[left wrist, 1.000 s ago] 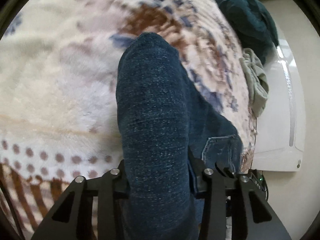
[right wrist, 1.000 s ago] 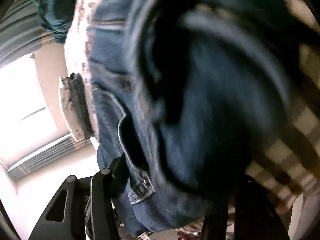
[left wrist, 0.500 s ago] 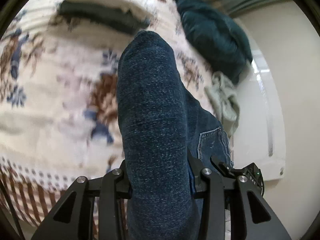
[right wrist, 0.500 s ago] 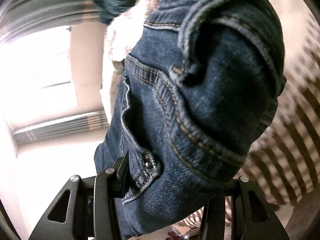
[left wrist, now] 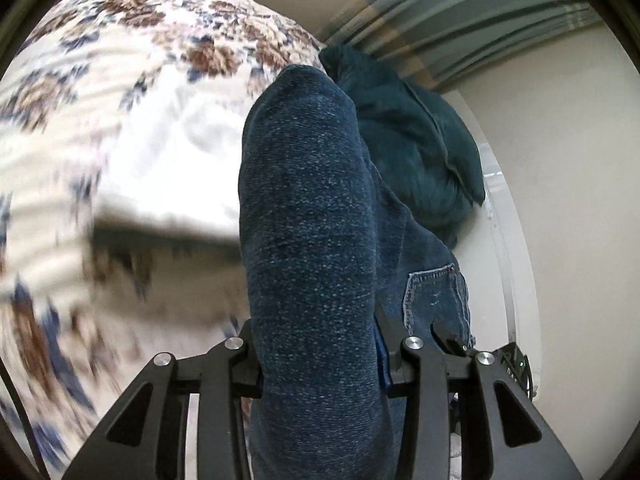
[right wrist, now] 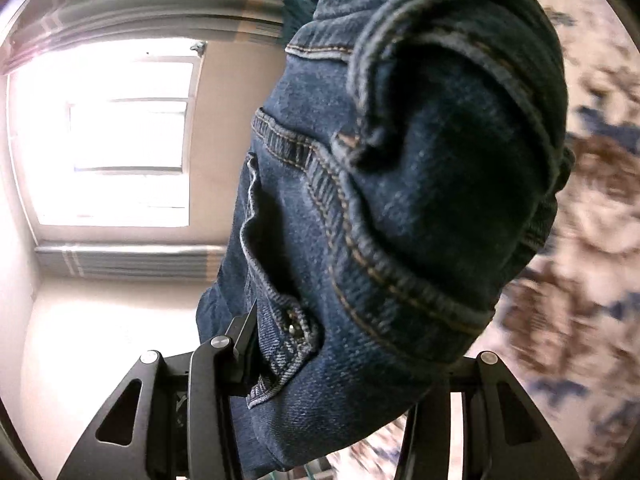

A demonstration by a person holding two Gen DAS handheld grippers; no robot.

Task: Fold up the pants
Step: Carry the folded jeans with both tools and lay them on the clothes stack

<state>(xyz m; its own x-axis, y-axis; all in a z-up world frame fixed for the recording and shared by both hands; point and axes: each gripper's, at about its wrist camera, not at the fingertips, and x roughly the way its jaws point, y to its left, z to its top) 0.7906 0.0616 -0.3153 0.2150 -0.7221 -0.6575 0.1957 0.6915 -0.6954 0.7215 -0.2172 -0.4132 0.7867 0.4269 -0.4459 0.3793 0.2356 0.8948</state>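
Left gripper (left wrist: pixel 316 344): clenched on a thick fold of the jeans (left wrist: pixel 308 240). The dark blue denim fills the space between both fingers and rises up the middle of the left wrist view as a rounded bundle. To the right of that bundle a further part of the same garment hangs lower, showing a stitched back pocket (left wrist: pixel 436 300).

Right gripper (right wrist: pixel 340 360): grasping the waist end of the jeans (right wrist: pixel 400 200). The doubled waistband with tan stitching bulges forward over the fingers, and a metal button (right wrist: pixel 294 322) sits just beside the left finger. The right finger is largely covered by cloth.

Position of the garment: held between the two grippers, clear of the surface below. No part of it is seen resting on the bed in either view.

Surroundings, left wrist view: a cream blanket (left wrist: pixel 120 140) with brown and blue flower pattern lies to the left and far side, blurred in its near part. A dark teal cushion (left wrist: pixel 416 152) lies at the far right of the bed, just behind the denim bundle. Striped curtains (left wrist: pixel 460 16) hang beyond it, and a pale wall (left wrist: pixel 560 200) fills the right.

Surroundings, right wrist view: a bright window (right wrist: pixel 120 140) is at left; the patterned blanket appears blurred at right.
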